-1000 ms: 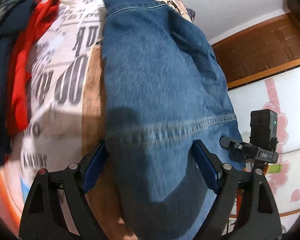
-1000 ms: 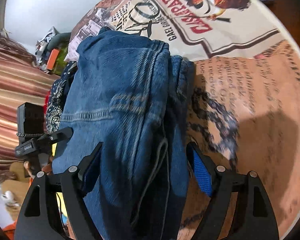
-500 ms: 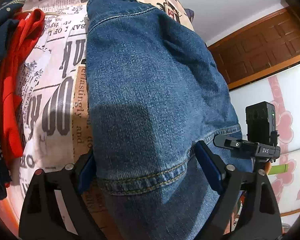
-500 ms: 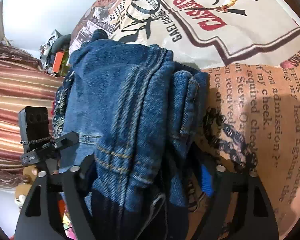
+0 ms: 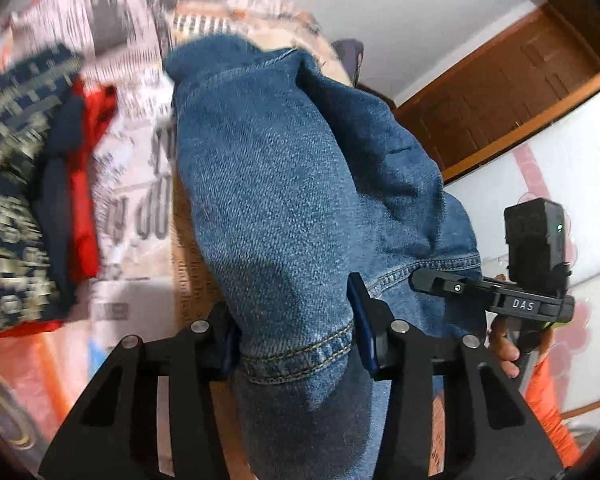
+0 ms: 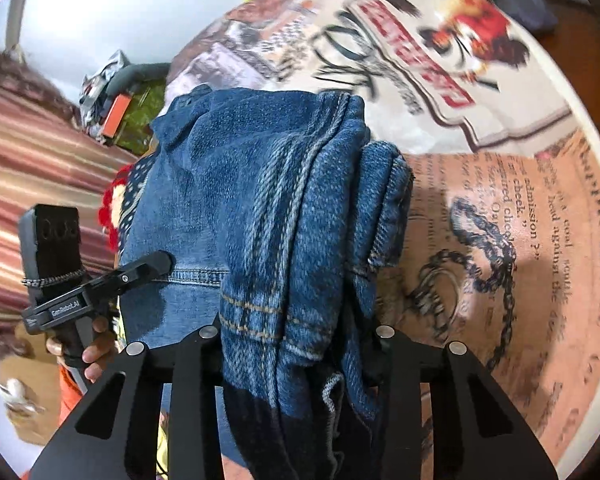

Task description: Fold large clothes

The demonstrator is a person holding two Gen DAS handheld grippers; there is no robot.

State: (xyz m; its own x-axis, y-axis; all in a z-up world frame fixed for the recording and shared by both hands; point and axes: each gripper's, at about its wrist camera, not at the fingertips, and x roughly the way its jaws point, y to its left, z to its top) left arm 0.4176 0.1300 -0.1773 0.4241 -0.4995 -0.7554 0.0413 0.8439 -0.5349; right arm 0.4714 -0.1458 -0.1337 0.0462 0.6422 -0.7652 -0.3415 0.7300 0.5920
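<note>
We hold blue jeans (image 5: 300, 200) over a bed covered with a newspaper-print sheet (image 6: 520, 240), one gripper at each end of the bundle. Our left gripper (image 5: 296, 344) pinches a stitched hem between its blue pads, and our right gripper (image 6: 296, 344) is clamped on a thick bunch of folded denim. To the left, a red garment (image 5: 86, 184) and a dark patterned cloth (image 5: 12, 184) lie blurred on the sheet.
</note>
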